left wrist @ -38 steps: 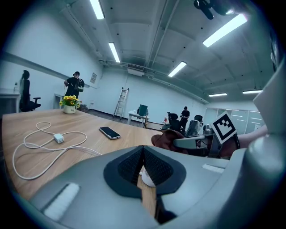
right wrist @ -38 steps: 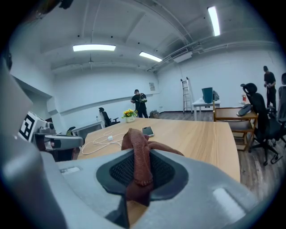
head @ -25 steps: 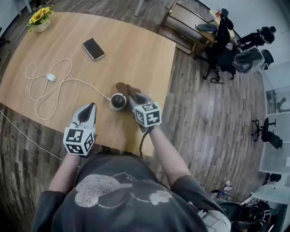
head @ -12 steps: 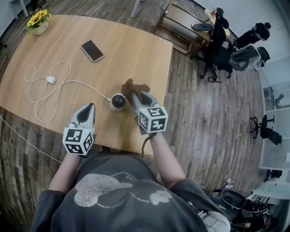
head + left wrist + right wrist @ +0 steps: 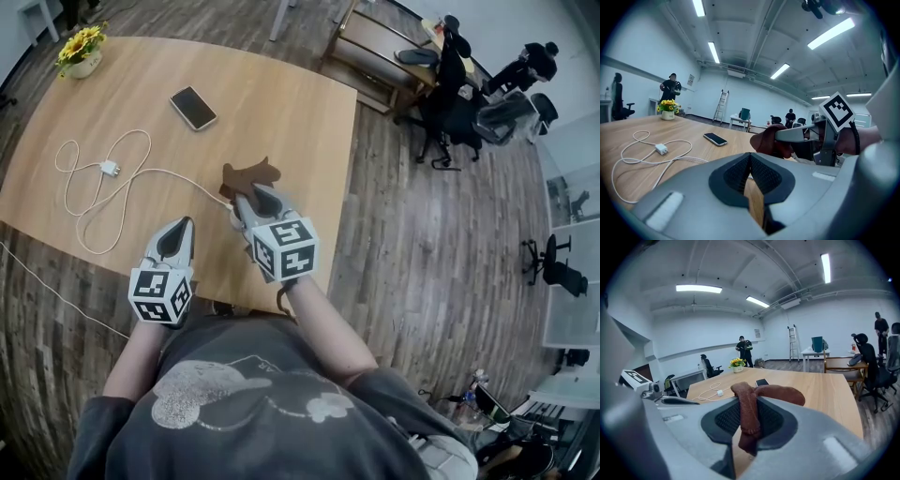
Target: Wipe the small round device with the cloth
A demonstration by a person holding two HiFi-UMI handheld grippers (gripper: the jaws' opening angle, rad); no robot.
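My right gripper (image 5: 257, 194) is shut on a brown cloth (image 5: 248, 175), whose bunched end sticks out past the fingertips. In the right gripper view the cloth (image 5: 749, 414) is pinched between the pads and folds off to the right. The gripper and cloth hang over the spot where the white cable (image 5: 178, 173) ends, so the small round device is hidden beneath them. My left gripper (image 5: 184, 228) rests near the table's front edge, left of the right one, shut with nothing in it. In the left gripper view the cloth (image 5: 765, 139) shows ahead on the right.
A wooden table (image 5: 300, 112) carries a phone (image 5: 193, 106), a looped white cable with a charger plug (image 5: 108, 166) and a pot of yellow flowers (image 5: 82, 44). Office chairs (image 5: 459, 84) and a wooden bench (image 5: 380, 47) stand beyond the table's right edge.
My right gripper has carried the cloth left and slightly nearer, over the round device, which is now covered. The left gripper has stayed in place.
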